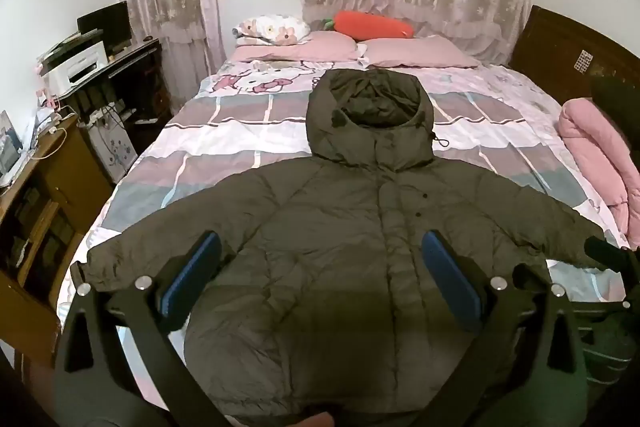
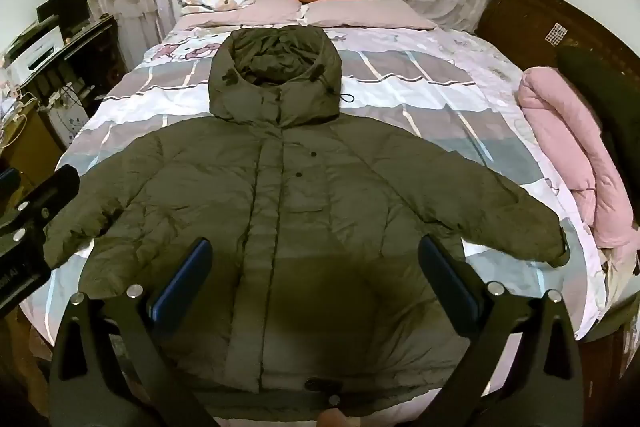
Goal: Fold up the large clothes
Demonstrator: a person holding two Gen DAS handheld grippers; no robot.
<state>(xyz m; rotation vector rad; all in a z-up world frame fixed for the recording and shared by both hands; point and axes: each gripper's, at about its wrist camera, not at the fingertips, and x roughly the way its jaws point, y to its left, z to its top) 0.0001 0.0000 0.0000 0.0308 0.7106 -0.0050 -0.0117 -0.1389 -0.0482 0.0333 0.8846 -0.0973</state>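
A dark olive hooded puffer jacket [image 1: 340, 235] lies flat, front up, on the bed, sleeves spread to both sides and hood toward the pillows. It also shows in the right wrist view [image 2: 304, 211]. My left gripper [image 1: 320, 251] is open and empty, held above the jacket's lower body. My right gripper [image 2: 316, 255] is open and empty, also above the lower body. The left gripper's body shows at the left edge of the right wrist view [image 2: 28, 227]. Part of the right gripper shows at the right edge of the left wrist view [image 1: 608, 255].
The bed [image 1: 240, 131] has a pink and grey patterned sheet, pink pillows [image 1: 416, 53] and a carrot plush [image 1: 372, 25] at the head. A rolled pink quilt [image 2: 568, 155] lies along the right side. A desk with a printer [image 1: 80, 67] stands left. A wooden headboard [image 2: 560, 23] is right.
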